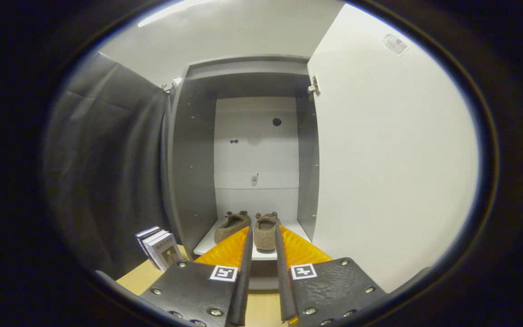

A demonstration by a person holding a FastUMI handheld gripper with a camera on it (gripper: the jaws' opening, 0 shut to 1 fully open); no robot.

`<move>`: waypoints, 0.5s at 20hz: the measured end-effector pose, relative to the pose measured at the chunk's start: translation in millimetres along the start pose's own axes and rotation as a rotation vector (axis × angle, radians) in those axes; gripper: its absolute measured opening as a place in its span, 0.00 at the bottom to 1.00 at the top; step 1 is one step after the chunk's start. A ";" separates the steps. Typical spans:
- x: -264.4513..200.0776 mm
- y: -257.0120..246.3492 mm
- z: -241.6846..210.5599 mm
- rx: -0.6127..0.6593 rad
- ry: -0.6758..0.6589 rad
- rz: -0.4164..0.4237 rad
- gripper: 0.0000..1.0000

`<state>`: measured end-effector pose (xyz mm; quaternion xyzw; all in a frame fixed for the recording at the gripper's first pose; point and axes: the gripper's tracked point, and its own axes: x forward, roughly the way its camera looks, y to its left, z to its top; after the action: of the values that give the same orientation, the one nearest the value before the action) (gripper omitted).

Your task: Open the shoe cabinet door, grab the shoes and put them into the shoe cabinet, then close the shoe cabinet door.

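Note:
The shoe cabinet (189, 159) stands ahead with its white door (388, 159) swung open on the right. Two brown fuzzy shoes sit side by side on the cabinet's white bottom shelf (204, 245): the left shoe (230, 225) and the right shoe (265, 231). My gripper (263, 236) points at them from in front of the cabinet. Its fingers stand a little apart with nothing between them, and the right shoe lies just beyond their tips.
Black cloth (107, 172) hangs to the left of the cabinet. A few books (158, 247) stand upright on the wooden floor (139, 279) by the cabinet's left side. The open door walls off the right side.

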<state>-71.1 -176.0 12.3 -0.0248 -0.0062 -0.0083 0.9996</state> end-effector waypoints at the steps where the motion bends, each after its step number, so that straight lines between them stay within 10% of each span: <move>1: -13.1 -3.0 0.6 0.000 -0.006 0.006 0.28; 10: -110.2 -47.3 21.0 0.015 -0.056 0.012 0.28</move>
<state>-182.4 -220.4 34.2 -0.0175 -0.0339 -0.0017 0.9993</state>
